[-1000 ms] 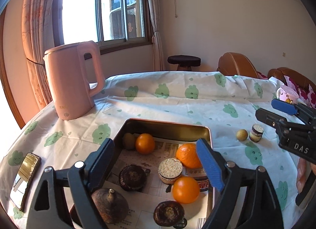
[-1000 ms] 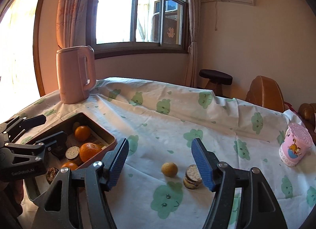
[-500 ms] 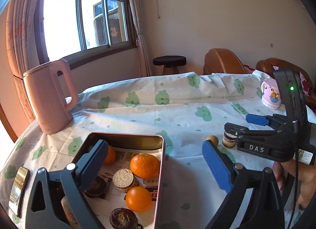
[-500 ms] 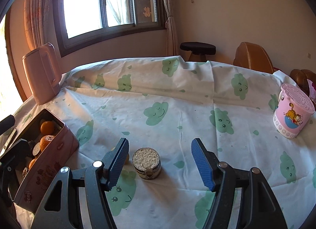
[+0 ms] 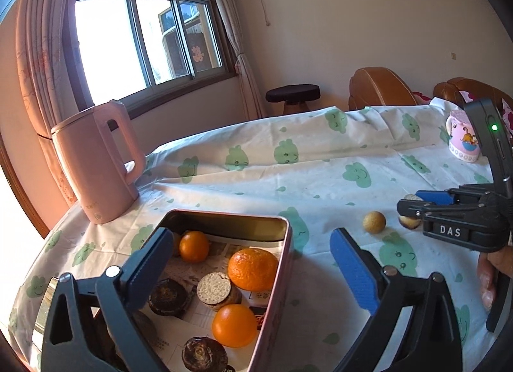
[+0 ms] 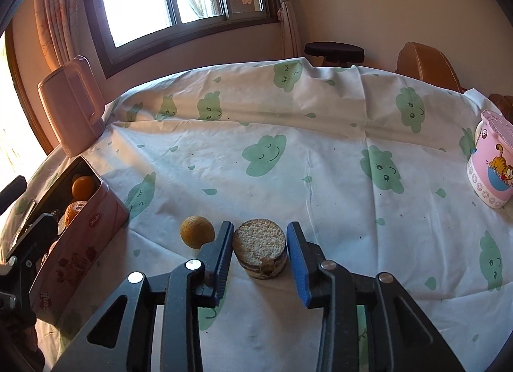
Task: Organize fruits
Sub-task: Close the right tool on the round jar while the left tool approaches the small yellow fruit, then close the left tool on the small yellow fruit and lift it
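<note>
The left tongs (image 5: 247, 263) stand wide open, nothing between the pads. The right tongs (image 6: 259, 243), angled downward, have just closed to their narrowest.

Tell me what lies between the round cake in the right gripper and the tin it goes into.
Only the small yellow fruit, just left of the round cake held by the right gripper; past it, bare tablecloth reaches the tin.

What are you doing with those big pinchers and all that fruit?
A person is sorting fruit into a pink tin. The right gripper has just closed around a round, cake-like piece on the tablecloth, beside a small yellow fruit. The left gripper hangs open over the tin, which already holds oranges and dark round fruits.
</note>
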`<state>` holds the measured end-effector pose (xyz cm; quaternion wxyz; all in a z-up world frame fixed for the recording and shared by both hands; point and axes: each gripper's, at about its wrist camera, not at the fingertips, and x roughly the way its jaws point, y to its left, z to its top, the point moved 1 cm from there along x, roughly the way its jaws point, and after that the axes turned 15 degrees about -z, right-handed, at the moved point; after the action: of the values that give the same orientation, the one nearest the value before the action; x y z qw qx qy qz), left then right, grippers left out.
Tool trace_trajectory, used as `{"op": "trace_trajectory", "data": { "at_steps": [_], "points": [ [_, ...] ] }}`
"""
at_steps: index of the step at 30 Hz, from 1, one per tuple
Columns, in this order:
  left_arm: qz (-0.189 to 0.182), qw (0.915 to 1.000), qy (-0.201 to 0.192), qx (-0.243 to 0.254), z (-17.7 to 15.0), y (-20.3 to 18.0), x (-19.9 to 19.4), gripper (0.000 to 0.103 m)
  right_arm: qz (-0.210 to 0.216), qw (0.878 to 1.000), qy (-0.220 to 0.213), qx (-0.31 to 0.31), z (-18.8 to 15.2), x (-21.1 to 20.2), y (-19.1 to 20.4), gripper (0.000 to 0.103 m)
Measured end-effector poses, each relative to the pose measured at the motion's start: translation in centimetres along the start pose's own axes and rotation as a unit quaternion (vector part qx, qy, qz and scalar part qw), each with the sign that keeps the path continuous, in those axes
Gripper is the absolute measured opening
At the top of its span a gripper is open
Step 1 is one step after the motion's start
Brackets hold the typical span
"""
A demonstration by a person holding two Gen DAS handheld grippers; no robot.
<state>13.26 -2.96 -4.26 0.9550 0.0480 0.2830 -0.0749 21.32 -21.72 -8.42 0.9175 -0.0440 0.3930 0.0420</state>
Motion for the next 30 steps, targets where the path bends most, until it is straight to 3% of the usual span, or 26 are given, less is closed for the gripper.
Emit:
{"op": "trace_trajectory", "data": {
  "at_steps": [5,10,14,20,23,30],
  "points": [
    [-0.016,0.9998,0.003,-0.011,0.4,-0.5,0.3,0.100,-0.012,1.000,0.000,0.000,0.0,-0.1,-0.3,0.036],
    [-0.053,0.9983,0.024,0.004,1.0,-3.0,2.1,0.100,-0.022,1.000,-0.005,-0.009,-0.2,-0.4,-0.3,0.035],
    [-0.102,0.9930,0.057,-0.018,1.3,-4.0,4.6,0.099,-0.030,0.999,-0.015,0.027,-0.5,-1.0,-2.4,0.035],
    [-0.138,0.9853,0.096,-0.031,1.6,-5.5,7.6,0.078,-0.038,0.997,-0.024,0.064,-0.7,-1.5,-4.8,0.035],
    [-0.146,0.9834,0.104,-0.029,1.8,-6.1,8.5,0.075,-0.037,0.996,-0.021,0.076,-0.7,-1.4,-5.3,0.035],
    [-0.162,0.9776,0.132,-0.028,1.6,-7.1,10.4,0.056,-0.037,0.996,-0.028,0.071,-0.7,-1.5,-5.0,0.035]
  ]
}}
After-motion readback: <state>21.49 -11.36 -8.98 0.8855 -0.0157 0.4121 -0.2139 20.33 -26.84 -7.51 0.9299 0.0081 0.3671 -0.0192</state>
